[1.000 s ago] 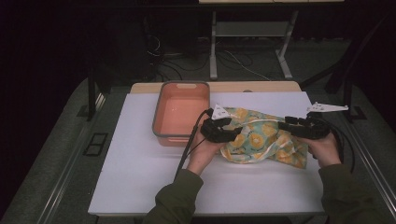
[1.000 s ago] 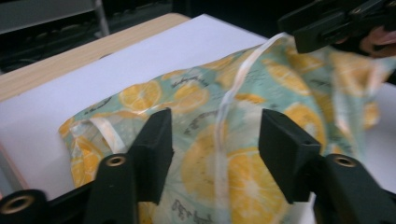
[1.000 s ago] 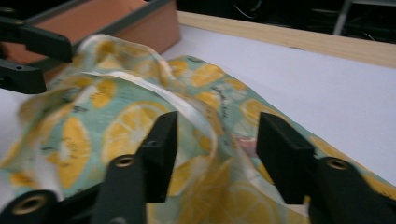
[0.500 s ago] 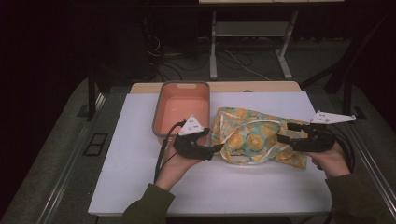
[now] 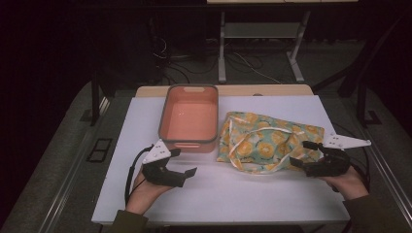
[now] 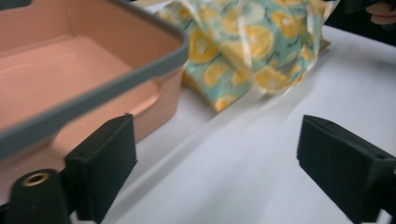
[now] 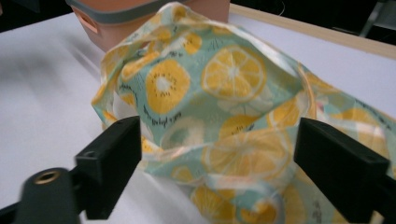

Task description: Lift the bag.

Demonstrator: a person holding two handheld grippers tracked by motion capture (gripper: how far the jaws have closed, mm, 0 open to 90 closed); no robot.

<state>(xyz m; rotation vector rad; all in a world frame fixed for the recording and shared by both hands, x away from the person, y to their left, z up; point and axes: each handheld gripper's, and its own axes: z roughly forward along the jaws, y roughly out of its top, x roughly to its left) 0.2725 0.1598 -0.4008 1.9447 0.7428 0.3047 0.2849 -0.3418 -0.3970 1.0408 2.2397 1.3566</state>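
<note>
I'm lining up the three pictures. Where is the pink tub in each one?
High view: pink tub sits at centre, on the far half of the white table.
Left gripper view: it lies upper left, above the left jaw.
Right gripper view: just its near end at the top edge.
Shared landmark: the lemon-print cloth beside it.

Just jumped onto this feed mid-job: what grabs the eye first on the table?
The lemon-print cloth lies crumpled right of centre on the white table, right beside the empty salmon-pink bin with its grey rim. Both grippers have just been opening: the left gripper is off the cloth, near the bin's front corner, and the right gripper sits at the cloth's right edge, gripping nothing.
</note>
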